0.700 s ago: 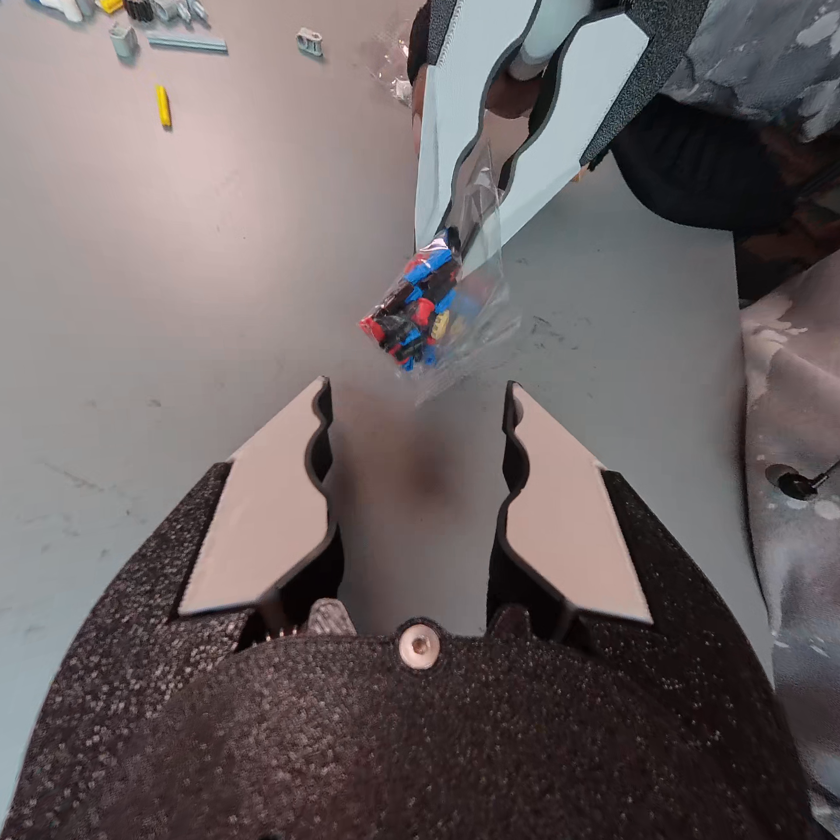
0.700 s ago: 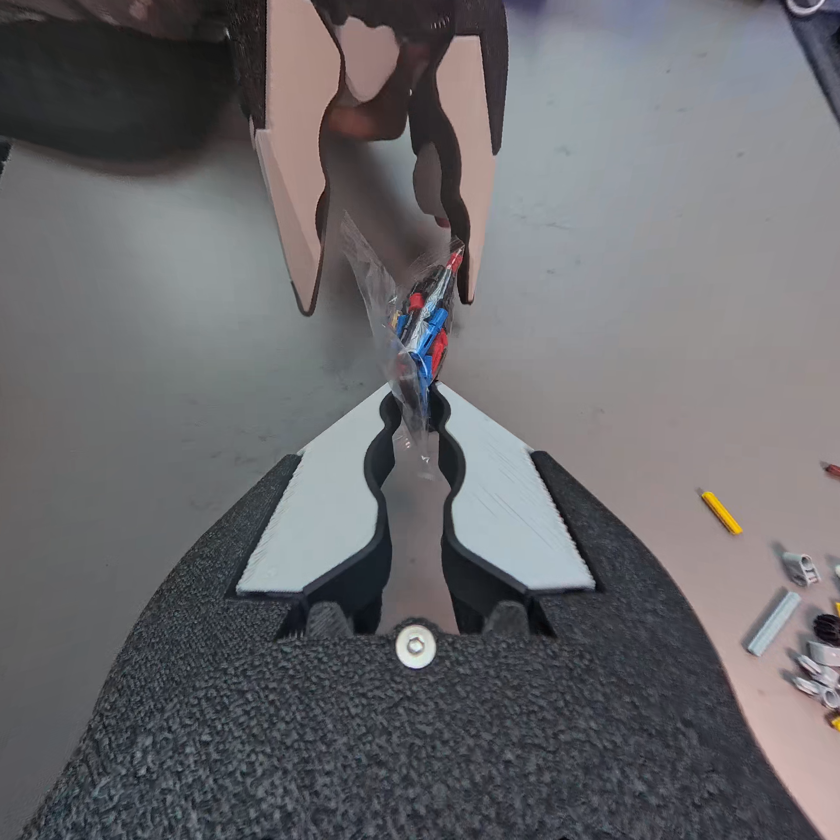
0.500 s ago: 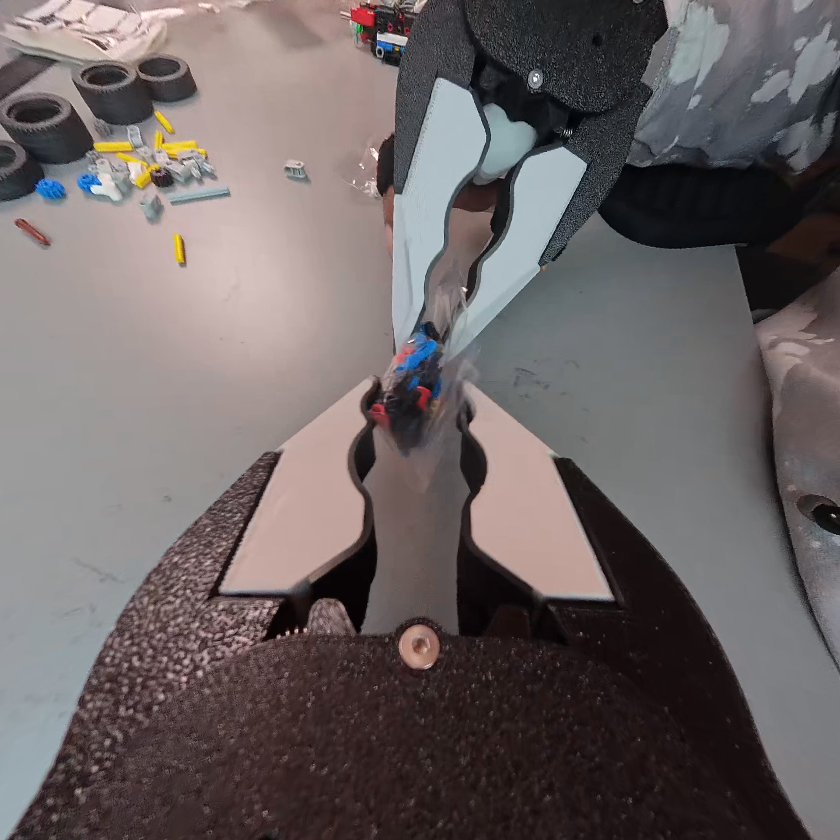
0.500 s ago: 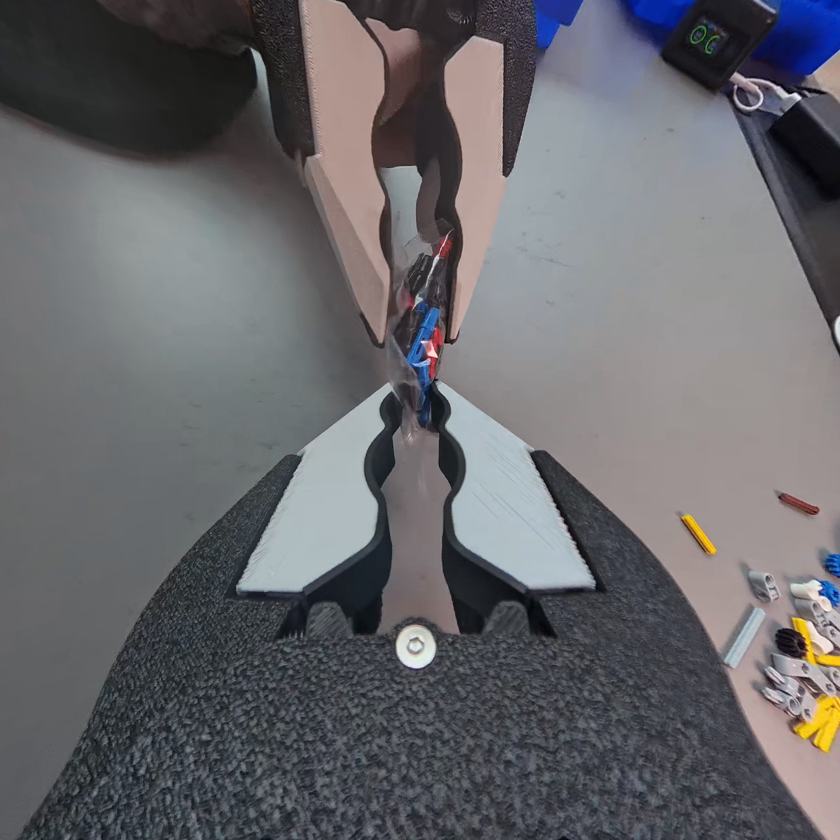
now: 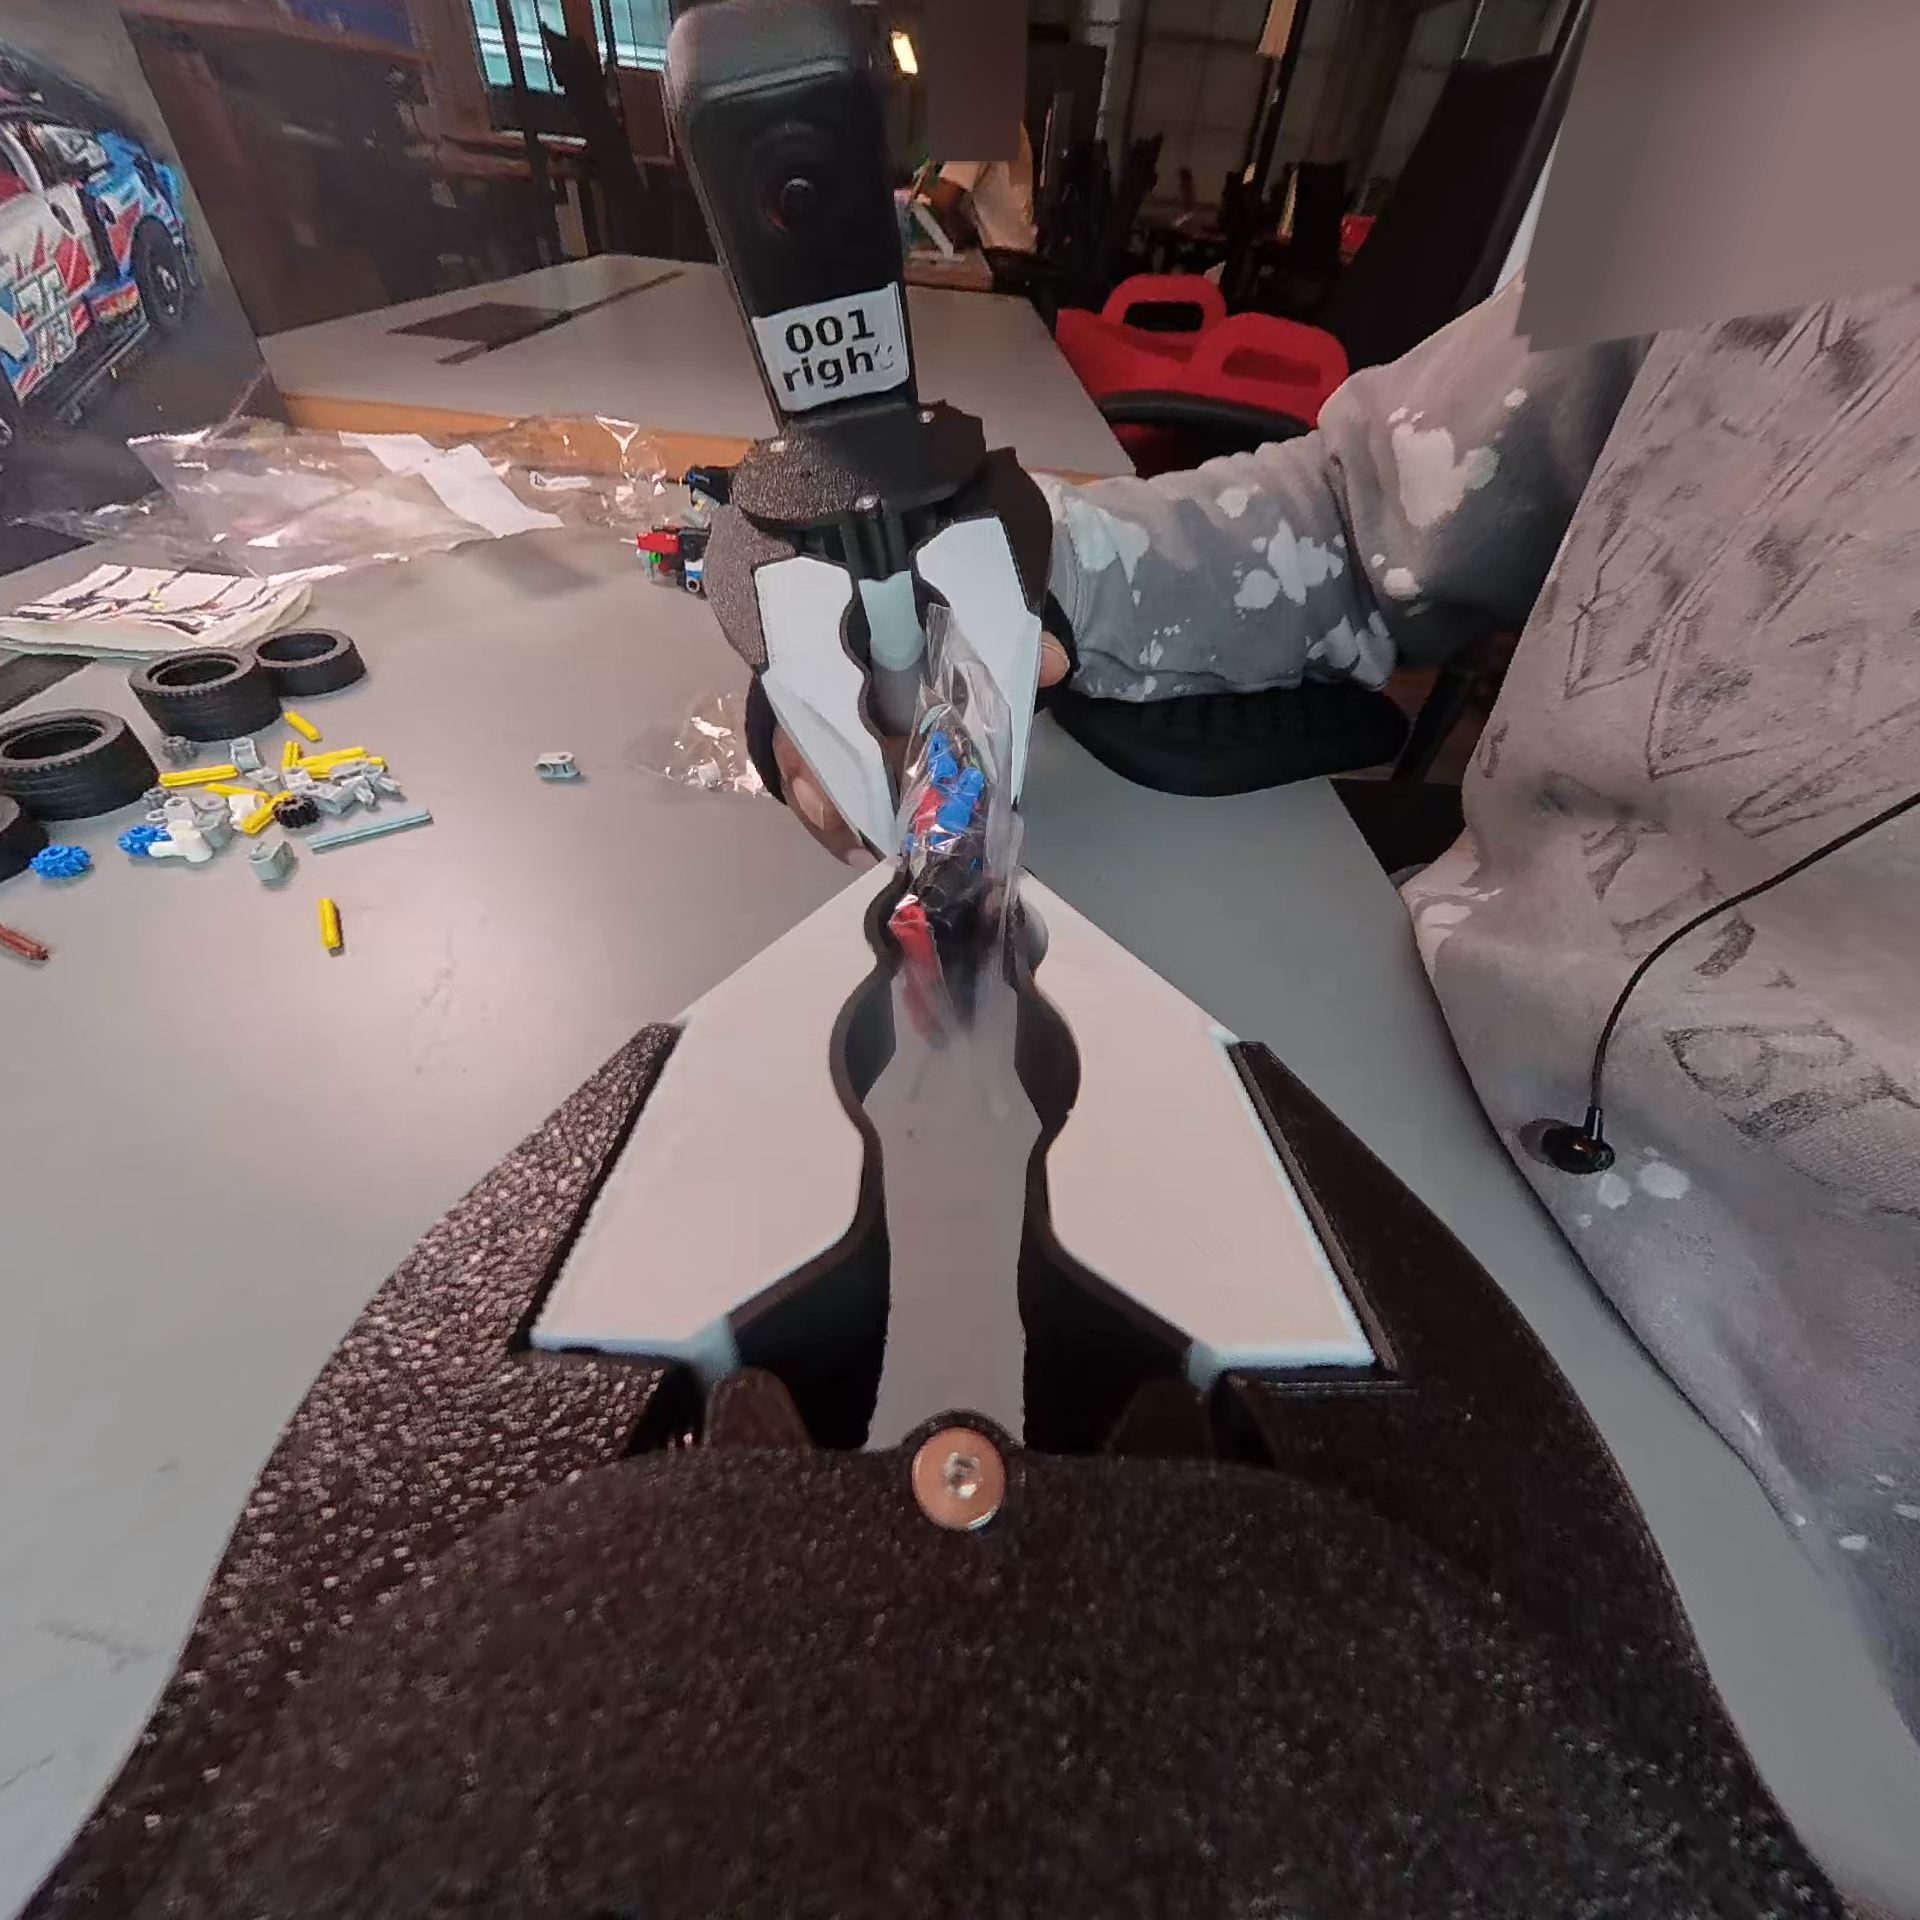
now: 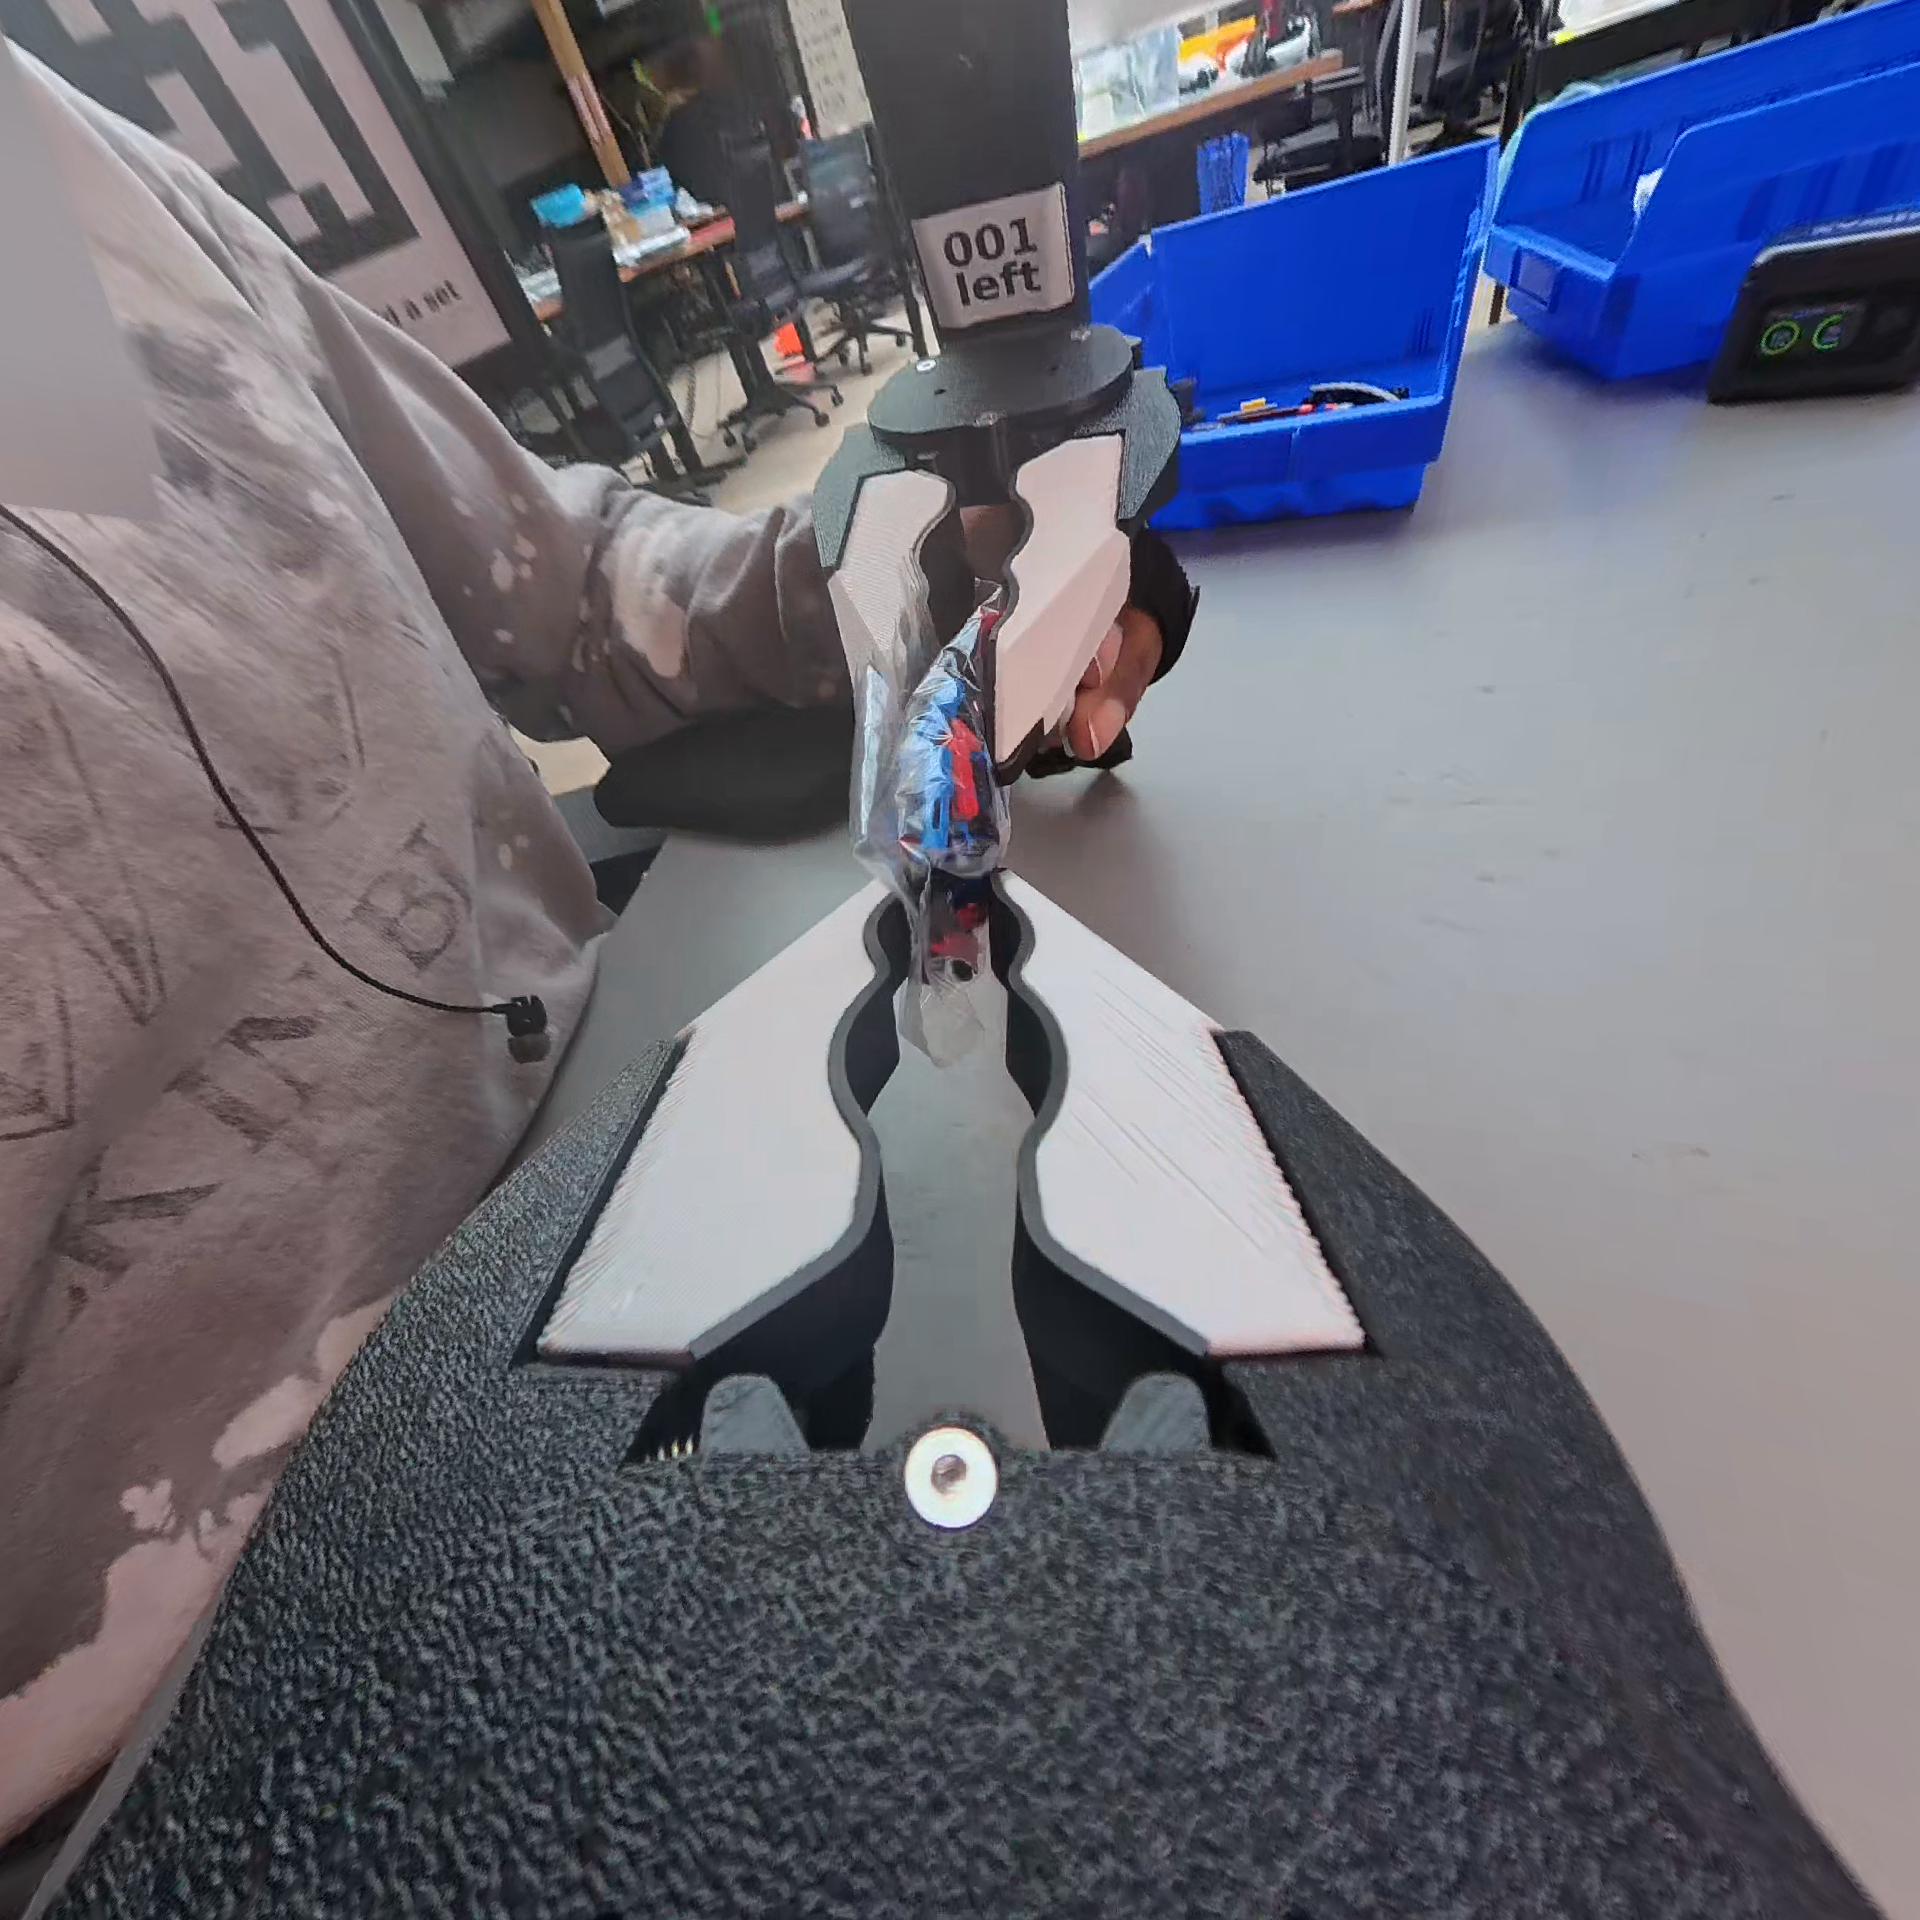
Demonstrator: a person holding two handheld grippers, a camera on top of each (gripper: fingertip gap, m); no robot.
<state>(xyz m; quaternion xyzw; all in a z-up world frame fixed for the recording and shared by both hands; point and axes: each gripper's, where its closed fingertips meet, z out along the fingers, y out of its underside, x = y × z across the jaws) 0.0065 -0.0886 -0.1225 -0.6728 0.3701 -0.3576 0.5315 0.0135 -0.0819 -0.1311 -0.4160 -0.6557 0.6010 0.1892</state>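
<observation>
A small clear plastic bag (image 5: 951, 805) of red, blue and black small parts hangs in the air above the grey table (image 5: 436, 1039), held between the two grippers. My left gripper (image 5: 954, 881) is shut on the bag's near end. My right gripper (image 5: 948, 821) faces it from behind and is shut on the other end. In the right wrist view the bag (image 6: 935, 769) runs from my right gripper (image 6: 940, 896) up to the left gripper (image 6: 948, 727). The two sets of fingertips almost touch.
Loose small parts (image 5: 260, 795), a yellow pin (image 5: 329, 924) and black tyres (image 5: 208, 691) lie on the table at the left, with clear wrapping (image 5: 343, 499) behind. Blue bins (image 6: 1309, 343) and a black device (image 6: 1818, 322) stand at the far right. The person's torso (image 6: 208, 831) is close by. The grippers are tip to tip, or close to it.
My left gripper has closed on the bag, which the right gripper held alone before. Both grippers have tilted up from the table, so the room now shows behind them.
</observation>
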